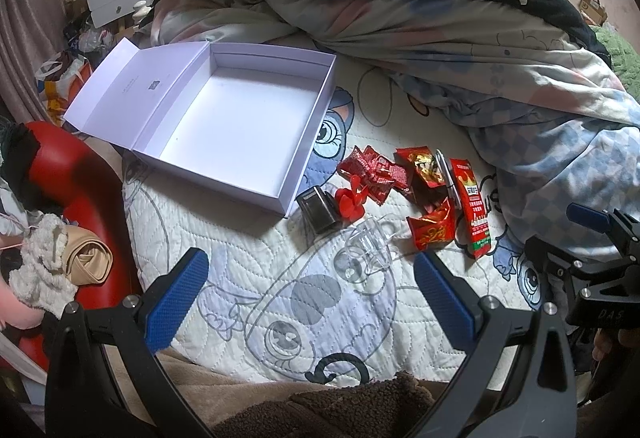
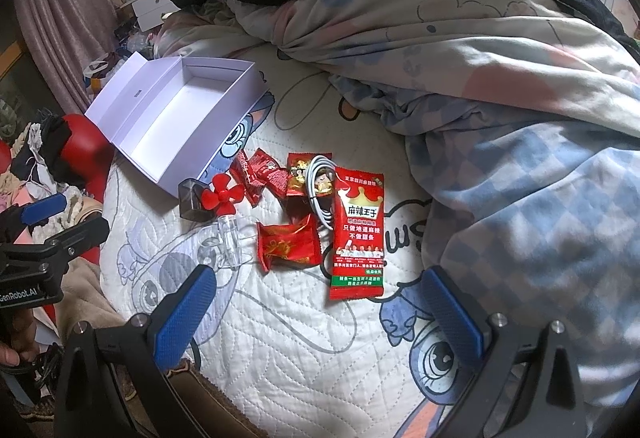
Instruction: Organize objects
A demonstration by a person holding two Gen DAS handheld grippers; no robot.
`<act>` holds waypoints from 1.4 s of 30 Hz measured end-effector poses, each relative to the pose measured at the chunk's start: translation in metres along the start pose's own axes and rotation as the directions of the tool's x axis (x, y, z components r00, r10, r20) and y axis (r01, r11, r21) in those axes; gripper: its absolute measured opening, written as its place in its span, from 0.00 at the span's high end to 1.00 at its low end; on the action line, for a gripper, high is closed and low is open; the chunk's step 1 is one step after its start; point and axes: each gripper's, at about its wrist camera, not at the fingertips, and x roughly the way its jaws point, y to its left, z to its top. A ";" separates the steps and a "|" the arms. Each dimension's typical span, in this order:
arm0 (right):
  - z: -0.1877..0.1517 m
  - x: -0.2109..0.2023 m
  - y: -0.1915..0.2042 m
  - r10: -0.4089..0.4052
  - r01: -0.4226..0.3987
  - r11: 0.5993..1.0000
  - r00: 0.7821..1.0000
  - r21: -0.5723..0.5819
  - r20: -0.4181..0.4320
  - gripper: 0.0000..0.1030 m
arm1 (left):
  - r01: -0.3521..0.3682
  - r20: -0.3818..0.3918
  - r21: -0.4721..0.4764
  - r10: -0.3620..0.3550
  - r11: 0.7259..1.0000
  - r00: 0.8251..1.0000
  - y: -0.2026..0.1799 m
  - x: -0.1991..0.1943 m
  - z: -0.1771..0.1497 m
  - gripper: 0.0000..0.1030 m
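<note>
White cardboard box [image 1: 244, 126] lies open on the bed [image 1: 248, 270]. Just beside its near corner sit a dark cube [image 1: 318, 208], a red fan [image 1: 352, 202], a clear clip [image 1: 366, 248], red snack packets [image 2: 356, 234] and a white cable [image 2: 318, 190]. Left tongs [image 1: 308, 296] and right tongs [image 2: 320, 312] gape wide, empty.

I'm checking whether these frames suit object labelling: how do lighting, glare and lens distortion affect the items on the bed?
Left wrist view: daylight is even, the white box interior is bright but not blown out, and the clear plastic clip nearly vanishes against the quilt. Right wrist view: the long red snack packet prints sharp. Both views: fisheye bending and dark corners.
</note>
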 end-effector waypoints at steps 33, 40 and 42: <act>-0.003 0.024 -0.015 -0.084 0.085 0.993 0.996 0.084 -0.022 0.00 | -0.046 -0.113 -0.073 0.038 0.996 0.993 0.003 0.039 0.000 0.00; -0.004 0.033 -0.021 -0.076 0.078 0.993 0.997 0.092 -0.027 0.00 | -0.033 -0.140 -0.095 0.020 0.995 0.990 0.002 0.052 -0.001 0.00; -0.004 0.035 -0.022 -0.077 0.079 0.993 0.997 0.089 -0.027 0.00 | -0.029 -0.147 -0.103 0.014 0.994 0.989 0.002 0.056 -0.001 0.00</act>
